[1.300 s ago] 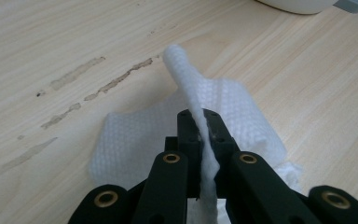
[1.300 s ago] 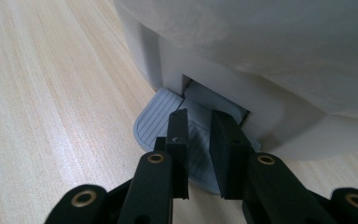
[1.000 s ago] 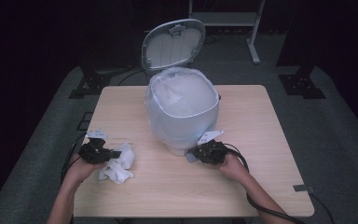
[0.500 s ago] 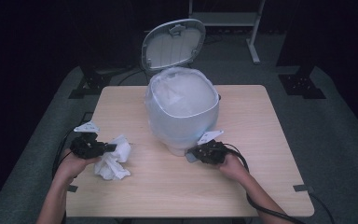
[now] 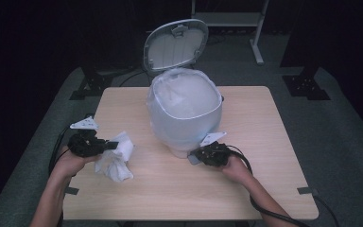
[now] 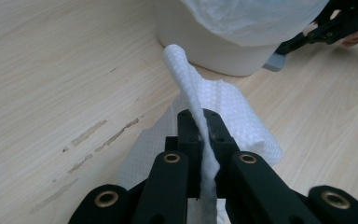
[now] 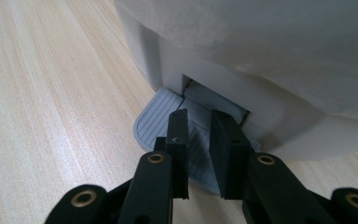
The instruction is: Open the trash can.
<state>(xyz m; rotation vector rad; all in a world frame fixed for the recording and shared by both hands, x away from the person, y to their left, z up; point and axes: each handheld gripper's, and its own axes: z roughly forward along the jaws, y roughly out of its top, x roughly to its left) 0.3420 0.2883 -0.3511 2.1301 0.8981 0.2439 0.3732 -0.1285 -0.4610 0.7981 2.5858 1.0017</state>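
A white pedal bin (image 5: 184, 127) lined with a white bag (image 5: 184, 94) stands mid-table, its lid (image 5: 175, 45) raised. My left gripper (image 5: 111, 145) (image 6: 200, 116) is shut on a crumpled white paper towel (image 5: 118, 161) (image 6: 242, 116), whose pinched edge sticks up between the jaws while the rest hangs toward the wood. My right gripper (image 5: 194, 156) (image 7: 200, 122) is shut with nothing between its jaws. Its tips rest on the grey ribbed pedal (image 7: 158, 119) at the bin's foot. In the left gripper view the bin's base (image 6: 205, 42) and the right gripper (image 6: 286, 46) lie ahead.
The light wooden table (image 5: 246, 189) has bare room in front and to the right of the bin. Cables trail from both grippers off the front edge. Dark floor, stands and a metal frame (image 5: 257, 45) surround the table.
My left gripper has risen and drawn slightly left with the paper towel, lifting most of it off the table. The right gripper and the open lid have stayed put.
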